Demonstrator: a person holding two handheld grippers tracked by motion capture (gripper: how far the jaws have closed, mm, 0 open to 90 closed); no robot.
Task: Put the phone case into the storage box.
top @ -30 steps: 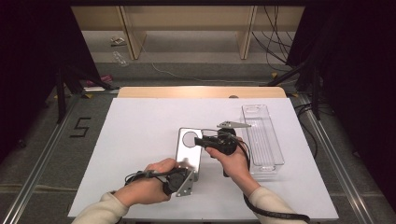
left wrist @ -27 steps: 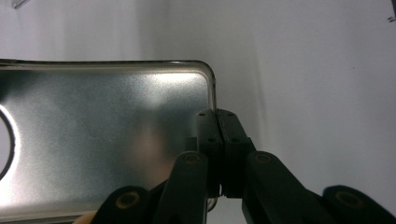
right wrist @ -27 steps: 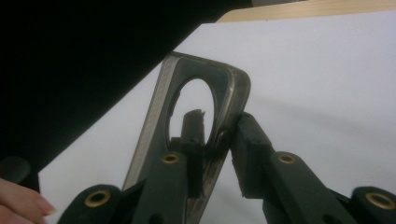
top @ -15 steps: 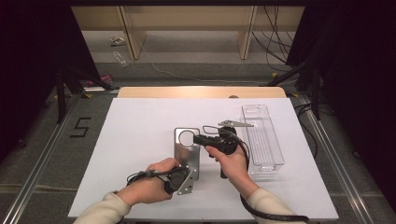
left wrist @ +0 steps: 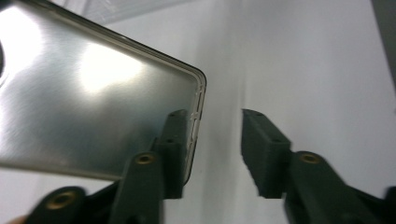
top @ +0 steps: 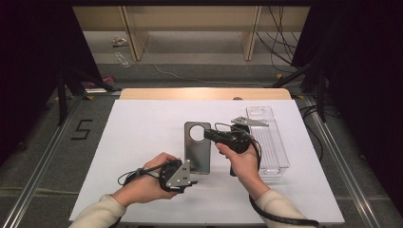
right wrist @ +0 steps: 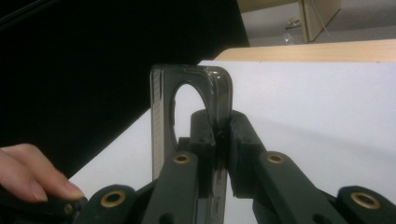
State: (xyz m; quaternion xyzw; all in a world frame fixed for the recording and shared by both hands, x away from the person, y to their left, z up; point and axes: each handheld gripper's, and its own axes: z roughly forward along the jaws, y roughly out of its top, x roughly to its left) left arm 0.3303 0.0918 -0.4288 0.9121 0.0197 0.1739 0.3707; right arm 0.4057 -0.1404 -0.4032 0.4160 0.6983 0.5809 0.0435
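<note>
1. The left gripper [top: 187, 176] has just been opening; its jaws stand apart at the near corner of the metal phone case [top: 197, 151], pressing nothing.
2. The right gripper [top: 209, 134] is clamped on the case's rim beside its round opening, tilting the case above the white worktop [top: 142, 133].
3. A clear plastic tray [top: 272, 142] lies just right of the case.

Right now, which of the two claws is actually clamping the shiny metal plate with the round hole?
The right claw: its jaws pinch the silver metal plate beside the hole. The left claw has just opened, releasing the plate's corner.
</note>
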